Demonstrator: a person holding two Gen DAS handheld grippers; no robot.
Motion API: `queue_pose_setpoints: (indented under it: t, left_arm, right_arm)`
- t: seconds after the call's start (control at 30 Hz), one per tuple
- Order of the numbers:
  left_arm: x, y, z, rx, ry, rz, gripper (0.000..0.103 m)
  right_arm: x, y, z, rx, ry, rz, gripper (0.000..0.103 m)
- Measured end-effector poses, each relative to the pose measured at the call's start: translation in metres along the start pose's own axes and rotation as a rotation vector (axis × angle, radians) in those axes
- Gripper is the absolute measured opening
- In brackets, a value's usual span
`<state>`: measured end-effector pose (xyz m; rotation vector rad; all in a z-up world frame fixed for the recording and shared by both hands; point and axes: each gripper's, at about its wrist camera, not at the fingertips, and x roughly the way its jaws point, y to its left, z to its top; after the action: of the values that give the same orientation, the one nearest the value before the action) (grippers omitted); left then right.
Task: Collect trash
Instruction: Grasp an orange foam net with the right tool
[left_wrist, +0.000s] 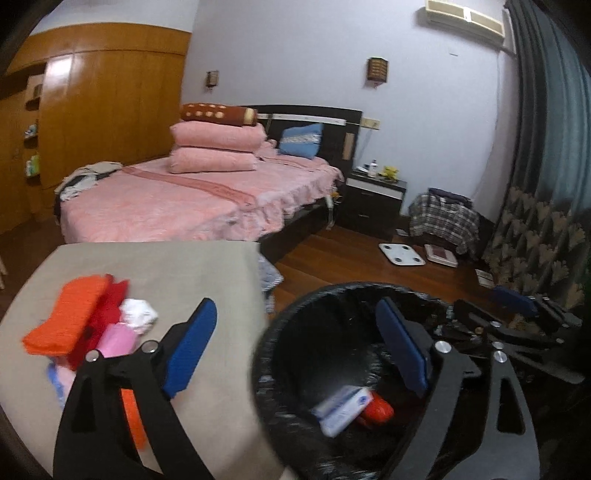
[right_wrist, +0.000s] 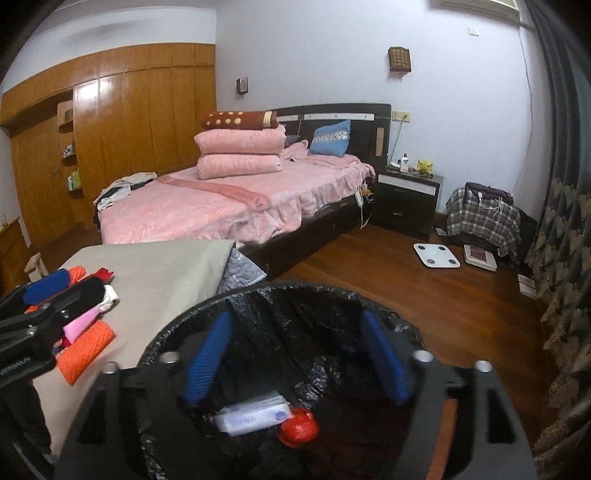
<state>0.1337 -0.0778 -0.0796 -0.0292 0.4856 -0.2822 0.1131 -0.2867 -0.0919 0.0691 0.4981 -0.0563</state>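
A bin with a black liner (left_wrist: 295, 314) (right_wrist: 295, 291) stands on the floor beside a low table with a beige cloth (left_wrist: 166, 266) (right_wrist: 159, 266). Inside the bin lie a white-and-blue packet (left_wrist: 341, 406) (right_wrist: 255, 411) and a red wrapper (left_wrist: 378, 408) (right_wrist: 299, 428). My left gripper (left_wrist: 295, 354) is open and empty, straddling the bin's left rim. My right gripper (right_wrist: 301, 354) is open and empty over the bin mouth. On the table lies a pile of trash: orange pieces (left_wrist: 66, 317) (right_wrist: 85, 350), red piece (left_wrist: 107, 306), pink packet (left_wrist: 116, 339), crumpled white paper (left_wrist: 138, 314).
A bed with pink covers (left_wrist: 177, 199) (right_wrist: 221, 206) stands behind the table. A dark nightstand (right_wrist: 406, 195), a white floor scale (right_wrist: 436, 254), a plaid-covered chair (right_wrist: 484, 214) and a patterned curtain (right_wrist: 561, 258) are to the right on the wood floor.
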Motion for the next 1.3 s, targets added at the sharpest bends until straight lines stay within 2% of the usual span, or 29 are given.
queue_pose_setpoints:
  t: [0.1,0.47,0.77,1.03,1.3]
  left_arm:
    - [-0.013,0.022,0.0,-0.006,-0.021,0.059,0.09]
    - [-0.062,0.12,-0.014,-0.053,-0.038,0.323,0.091]
    - [-0.086,0.183,-0.025,-0.112,-0.025,0.47,0.091]
    - [-0.089,0.215,-0.037,-0.163,-0.005,0.51,0.091]
    - [-0.088,0.22,-0.047,-0.183,0.005,0.507,0.091]
  right_arm:
    - [-0.002,0.013,0.002,-0.004,-0.016,0.021,0.096]
    - [0.011,0.11,0.008,-0.056,-0.006,0.214,0.097]
    - [0.035,0.204,-0.009,-0.156,0.046,0.361,0.097]
    - [0.07,0.249,-0.036,-0.197,0.126,0.366,0.094]
    - [0.104,0.26,-0.056,-0.205,0.227,0.336,0.085]
